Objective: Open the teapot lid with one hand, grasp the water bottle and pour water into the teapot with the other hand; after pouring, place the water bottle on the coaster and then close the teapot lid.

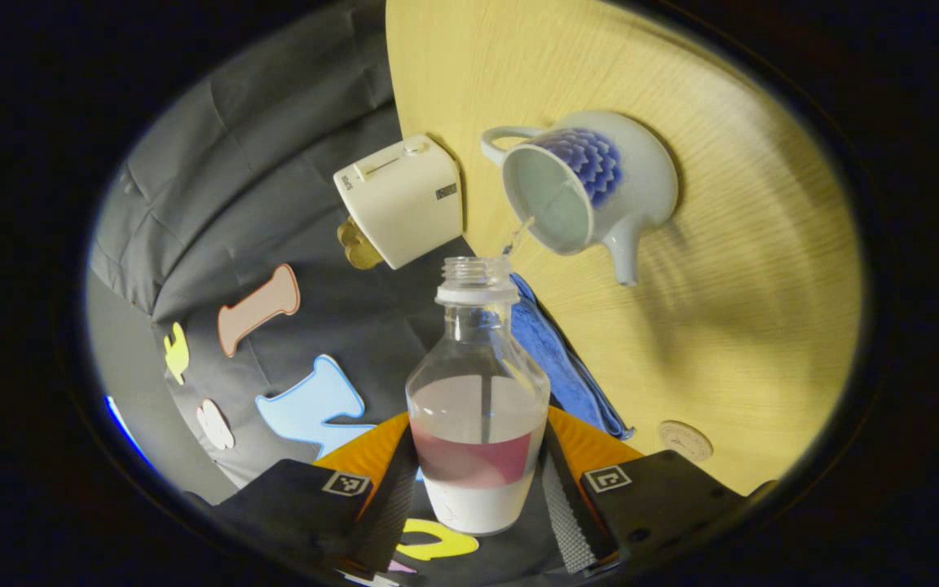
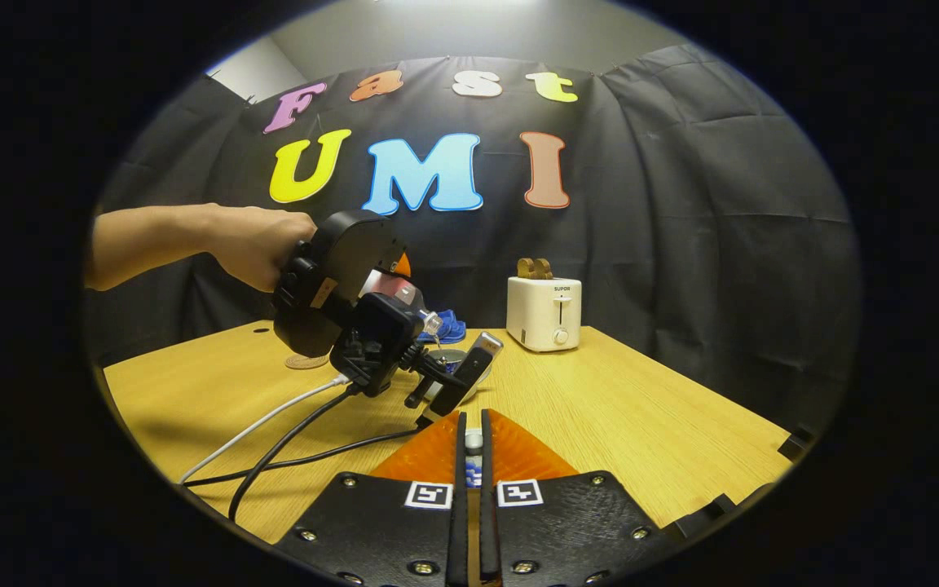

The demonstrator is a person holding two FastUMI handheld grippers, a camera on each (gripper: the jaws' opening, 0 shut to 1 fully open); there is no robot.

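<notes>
Left gripper view, bottom centre: the left tongs [image 1: 479, 489] are closed on the water bottle [image 1: 478, 408], one finger pressing each side of its lower body. The bottle is uncapped and partly filled, its neck pointing toward the middle of the frame. A thin stream of water runs from its mouth into the open teapot [image 1: 592, 191], which stands lidless on the wooden surface [image 1: 722, 326] in the upper right of the frame, handle to the upper left and spout toward lower right. A white toaster [image 1: 400, 200] sits left of the teapot at the surface's edge; a blue cloth [image 1: 559, 359] lies just behind the bottle, and a round coaster [image 1: 685, 441] rests at lower right, apart from the bottle.

Right gripper view, bottom centre: the right tongs [image 2: 473, 456] are drawn nearly together on a small knobbed object, probably the teapot lid [image 2: 473, 442], though it is largely hidden. Beyond them, centre left, a hand [image 2: 253, 240] holds the other tool with the tilted bottle, partly screening the teapot. Cables [image 2: 290, 436] trail across the surface at lower left.
</notes>
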